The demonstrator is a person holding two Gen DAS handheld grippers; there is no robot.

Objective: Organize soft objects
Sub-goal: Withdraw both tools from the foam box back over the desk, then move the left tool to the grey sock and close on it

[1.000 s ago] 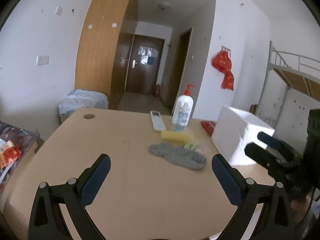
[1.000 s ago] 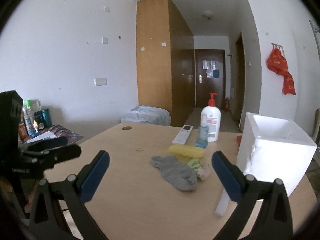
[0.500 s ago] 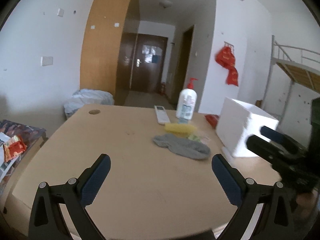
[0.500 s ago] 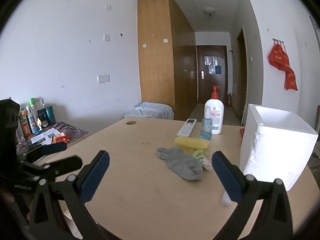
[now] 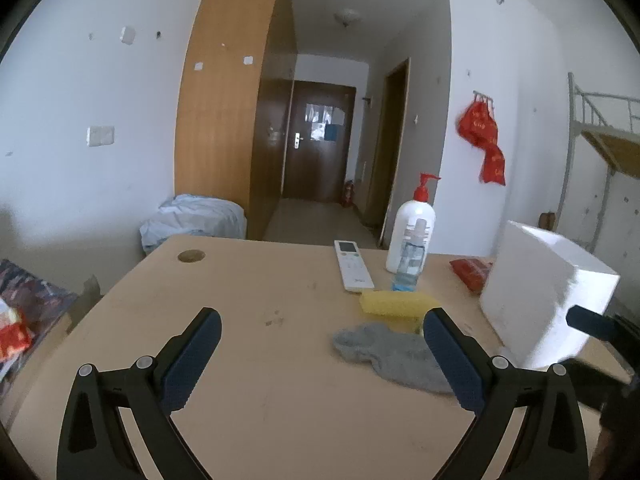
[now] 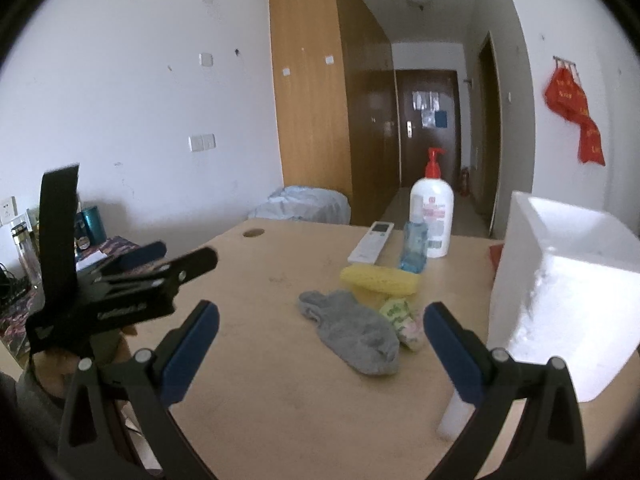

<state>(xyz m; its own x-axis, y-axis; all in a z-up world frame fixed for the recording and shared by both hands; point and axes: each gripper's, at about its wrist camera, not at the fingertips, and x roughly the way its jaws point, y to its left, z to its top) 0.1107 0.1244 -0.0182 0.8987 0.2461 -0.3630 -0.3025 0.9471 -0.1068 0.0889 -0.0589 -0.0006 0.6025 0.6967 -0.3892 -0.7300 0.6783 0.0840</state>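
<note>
The left gripper (image 5: pixel 320 354) hangs above the table (image 5: pixel 256 308) in the lower part of the left wrist view, its blue fingers (image 5: pixel 191 356) spread wide with nothing between them. The right gripper (image 6: pixel 320 354) is likewise spread and empty in the lower part of its own view.

The grey sock (image 6: pixel 354 332) lies flat at centre right of the right wrist view, between the two fingers as seen from there. Touching its right edge is a small floral cloth (image 6: pixel 404 318), and just above them sits a yellow sponge (image 6: pixel 380 280). In the left wrist view the sock (image 5: pixel 394 354) sits at lower right, partly behind the right-hand finger.

Further up the frame stand a remote (image 6: pixel 371 242), a small blue bottle (image 6: pixel 414 250) and a white pump bottle (image 6: pixel 433 216). A white foam box (image 6: pixel 560 292) fills the right edge.
</note>
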